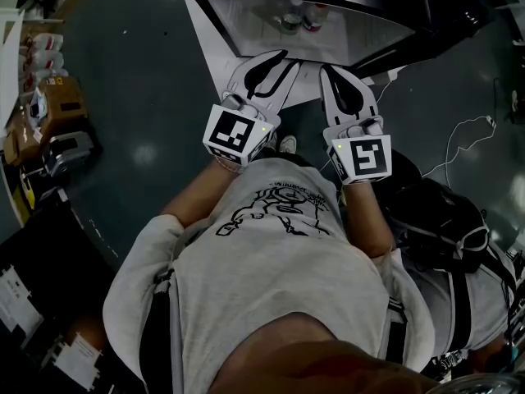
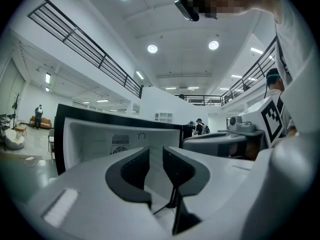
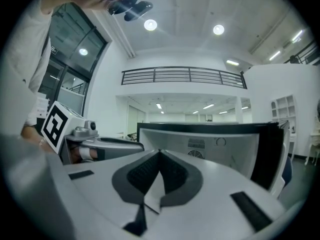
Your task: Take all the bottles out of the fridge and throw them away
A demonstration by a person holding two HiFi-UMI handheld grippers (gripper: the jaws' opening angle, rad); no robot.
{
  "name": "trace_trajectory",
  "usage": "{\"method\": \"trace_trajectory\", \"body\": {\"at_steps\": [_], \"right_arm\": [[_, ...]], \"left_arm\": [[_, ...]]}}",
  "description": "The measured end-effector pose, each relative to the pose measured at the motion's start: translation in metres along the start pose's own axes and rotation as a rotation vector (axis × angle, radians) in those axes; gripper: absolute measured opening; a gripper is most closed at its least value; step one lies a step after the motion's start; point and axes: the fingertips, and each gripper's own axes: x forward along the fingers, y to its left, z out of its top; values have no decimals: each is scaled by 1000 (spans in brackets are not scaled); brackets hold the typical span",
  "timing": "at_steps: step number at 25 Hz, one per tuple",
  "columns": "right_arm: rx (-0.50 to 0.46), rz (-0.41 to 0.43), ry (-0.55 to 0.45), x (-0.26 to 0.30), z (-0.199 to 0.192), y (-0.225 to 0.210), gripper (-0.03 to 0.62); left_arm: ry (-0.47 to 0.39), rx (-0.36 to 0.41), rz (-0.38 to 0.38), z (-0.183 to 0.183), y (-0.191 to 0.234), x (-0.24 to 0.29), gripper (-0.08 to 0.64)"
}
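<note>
On the grey floor (image 1: 139,72), the fridge's (image 1: 246,19) bottles (image 1: 314,16) stand beyond the fingers (image 1: 261,71).

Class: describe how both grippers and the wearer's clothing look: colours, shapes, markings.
Both the left gripper and right gripper have pale grey shells with curved black-padded jaws. Each carries a white cube printed with black square markers and a small green light. The person wears a grey short-sleeved T-shirt with a black line drawing.
</note>
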Motion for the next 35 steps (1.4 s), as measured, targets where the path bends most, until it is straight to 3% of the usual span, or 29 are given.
{"method": "trace_trajectory", "body": {"at_steps": [35], "right_arm": [[-67,-45,67,69,-55,-42,9]], "left_arm": [[71,8,34,-66,63,82,110]]}}
